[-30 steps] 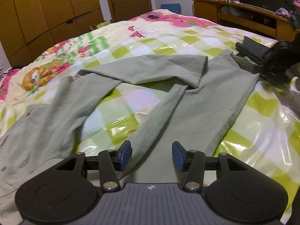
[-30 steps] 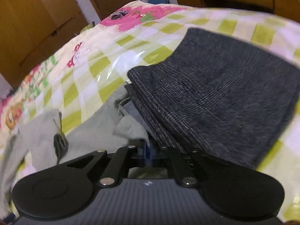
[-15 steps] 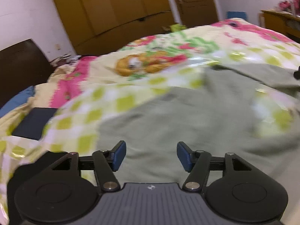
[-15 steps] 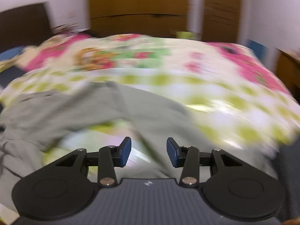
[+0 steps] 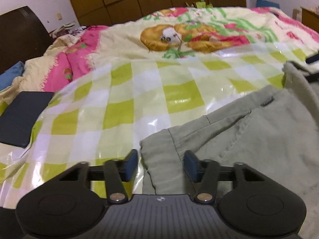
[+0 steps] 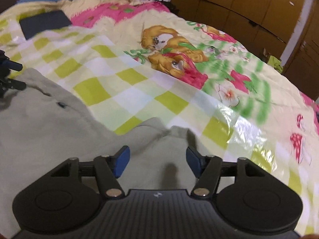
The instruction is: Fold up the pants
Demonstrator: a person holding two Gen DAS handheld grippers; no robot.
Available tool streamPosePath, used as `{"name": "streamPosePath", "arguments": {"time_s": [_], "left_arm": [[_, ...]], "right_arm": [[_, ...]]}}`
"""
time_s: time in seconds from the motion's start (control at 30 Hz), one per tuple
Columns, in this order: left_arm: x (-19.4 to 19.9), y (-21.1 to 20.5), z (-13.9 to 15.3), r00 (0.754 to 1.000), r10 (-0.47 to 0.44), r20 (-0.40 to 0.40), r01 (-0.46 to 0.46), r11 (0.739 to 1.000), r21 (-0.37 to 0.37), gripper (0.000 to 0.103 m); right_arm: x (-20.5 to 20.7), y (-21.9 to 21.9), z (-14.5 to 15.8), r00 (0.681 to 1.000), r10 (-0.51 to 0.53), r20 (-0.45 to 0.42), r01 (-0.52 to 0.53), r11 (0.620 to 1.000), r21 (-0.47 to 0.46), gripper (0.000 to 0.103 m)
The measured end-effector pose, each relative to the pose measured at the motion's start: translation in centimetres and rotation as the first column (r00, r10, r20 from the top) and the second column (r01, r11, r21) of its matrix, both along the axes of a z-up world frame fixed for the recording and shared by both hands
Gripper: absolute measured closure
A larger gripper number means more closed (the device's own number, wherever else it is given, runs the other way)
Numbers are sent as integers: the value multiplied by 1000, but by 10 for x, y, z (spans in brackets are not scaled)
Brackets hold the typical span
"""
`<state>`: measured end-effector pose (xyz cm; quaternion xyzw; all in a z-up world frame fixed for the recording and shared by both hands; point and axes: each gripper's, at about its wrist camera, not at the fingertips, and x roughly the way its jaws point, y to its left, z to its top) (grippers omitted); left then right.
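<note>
Grey-green pants [image 5: 249, 139] lie flat on a bed. In the left wrist view their waistband corner with a pocket seam sits between the open fingers of my left gripper [image 5: 160, 164], which holds nothing. In the right wrist view the pants [image 6: 49, 119] fill the lower left, and my right gripper [image 6: 157, 160] is open and empty over a bumpy fabric edge. The left gripper's tip [image 6: 10, 73] shows at the left edge of the right wrist view. The pant legs are out of view.
The bed has a glossy green-and-white checked cover [image 5: 139, 91] over a cartoon bear quilt [image 6: 173, 51]. A dark flat rectangular object [image 5: 20, 117] lies at the left, also seen in the right wrist view [image 6: 43, 23]. Wooden wardrobes [image 6: 249, 4] stand behind.
Both grippers have swung left from the pant legs and a dark folded garment to the waistband end. The right gripper, shut a second ago, is now open.
</note>
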<state>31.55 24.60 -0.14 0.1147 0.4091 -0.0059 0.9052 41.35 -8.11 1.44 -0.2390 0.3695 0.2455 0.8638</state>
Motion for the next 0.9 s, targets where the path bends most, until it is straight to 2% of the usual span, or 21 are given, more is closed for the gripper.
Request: {"name": "streamPosePath", "arguments": {"time_s": [0.13, 0.2, 0.37, 0.6, 0.67, 0.73, 0.77, 0.9], "left_arm": [[-1, -2, -2, 1000, 0, 4, 0, 1000, -12, 56], [-1, 0, -2, 1000, 14, 10, -14, 1000, -11, 67], [-1, 3, 1, 1000, 12, 4, -12, 1000, -18, 68], [0, 8, -1, 1000, 20, 3, -20, 999, -41, 65], [0, 6, -3, 1000, 12, 3, -11, 1000, -24, 65], [3, 2, -7, 1000, 11, -10, -11, 1000, -5, 65], [4, 2, -7, 1000, 17, -12, -17, 1000, -4, 65], [2, 5, -2, 998, 62, 7, -62, 998, -15, 73]], "right_arm": [[18, 3, -10, 1000, -2, -1, 2, 998, -67, 39], [26, 4, -13, 1000, 6, -16, -8, 997, -75, 41], [42, 7, -23, 997, 63, -39, -69, 983, -168, 40], [61, -10, -23, 999, -22, -40, 15, 987, -160, 35], [66, -18, -25, 995, -66, -79, 58, 993, -106, 36], [74, -27, -26, 978, -128, -163, 125, 992, -29, 71], [75, -29, -25, 971, -157, -179, 157, 988, -13, 102], [60, -36, -8, 975, -197, -107, 197, 980, -9, 100]]}}
